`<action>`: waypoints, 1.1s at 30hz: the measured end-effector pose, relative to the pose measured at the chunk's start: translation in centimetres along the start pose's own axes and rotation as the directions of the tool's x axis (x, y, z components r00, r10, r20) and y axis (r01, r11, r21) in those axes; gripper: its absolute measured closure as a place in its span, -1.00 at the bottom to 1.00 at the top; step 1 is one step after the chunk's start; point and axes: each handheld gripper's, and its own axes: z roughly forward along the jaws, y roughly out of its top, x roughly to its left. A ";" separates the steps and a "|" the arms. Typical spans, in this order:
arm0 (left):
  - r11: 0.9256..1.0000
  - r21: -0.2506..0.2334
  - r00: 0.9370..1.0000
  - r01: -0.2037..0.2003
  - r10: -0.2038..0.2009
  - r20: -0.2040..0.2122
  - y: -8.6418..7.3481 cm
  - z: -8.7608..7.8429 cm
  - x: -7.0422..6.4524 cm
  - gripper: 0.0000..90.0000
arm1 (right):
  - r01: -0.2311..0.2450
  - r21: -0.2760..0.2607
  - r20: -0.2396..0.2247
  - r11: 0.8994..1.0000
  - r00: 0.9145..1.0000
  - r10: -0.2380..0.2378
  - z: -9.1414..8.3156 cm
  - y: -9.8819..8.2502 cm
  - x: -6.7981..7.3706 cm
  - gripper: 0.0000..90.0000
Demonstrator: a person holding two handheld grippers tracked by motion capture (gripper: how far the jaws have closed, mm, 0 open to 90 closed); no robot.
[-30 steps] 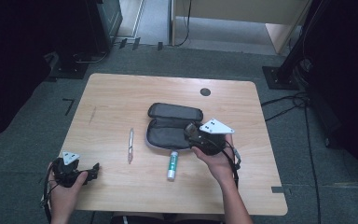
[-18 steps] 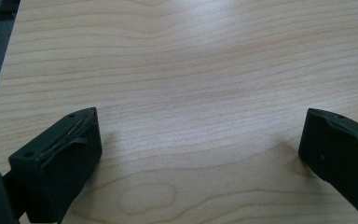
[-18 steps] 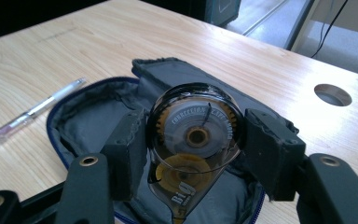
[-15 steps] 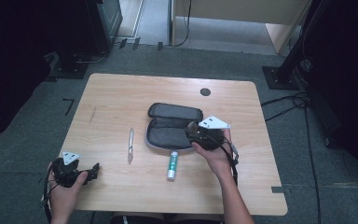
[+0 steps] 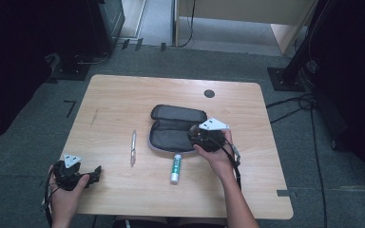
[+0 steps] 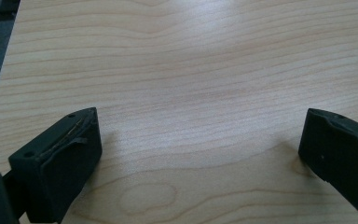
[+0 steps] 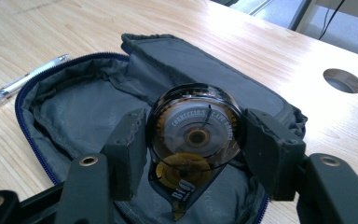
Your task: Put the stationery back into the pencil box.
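The right gripper (image 7: 193,154) is squeezing the correction tape (image 7: 193,140) over the open pencil case (image 7: 74,116). It should go low before letting go.

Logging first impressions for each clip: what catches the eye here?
The right tongs grip a round correction tape dispenser just above an open grey pencil case mid-table. A pen and a green-capped glue stick lie beside the case; the left tongs rest open near the table's edge.

Black claws (image 7: 193,149) grip a smoky clear tape (image 7: 195,135) (amber wheels inside); grey case (image 7: 88,116), blue zip; silver pen (image 7: 21,81); pale wood-grain desk (image 7: 270,60).
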 end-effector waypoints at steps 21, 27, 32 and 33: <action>1.000 -0.001 1.000 0.001 -0.001 0.000 0.0 0.0 0.0 -1.00 | 0.059 0.048 -0.070 0.997 0.996 -0.056 3.0 0.9 2.0 -0.08; 1.000 0.001 1.000 -0.003 0.003 0.001 0.0 0.0 0.0 -1.00 | 0.059 0.077 -0.067 0.995 0.996 -0.054 3.8 1.1 2.2 -0.08; 1.000 0.000 1.000 -0.003 0.003 0.001 0.0 0.0 0.0 -1.00 | 0.053 0.152 -0.073 0.987 0.996 -0.043 5.2 1.4 2.4 -0.08; 1.000 0.000 1.000 -0.003 0.003 0.001 0.0 0.0 0.0 -1.00 | 0.053 0.152 -0.073 0.987 0.996 -0.043 5.2 1.4 2.4 -0.08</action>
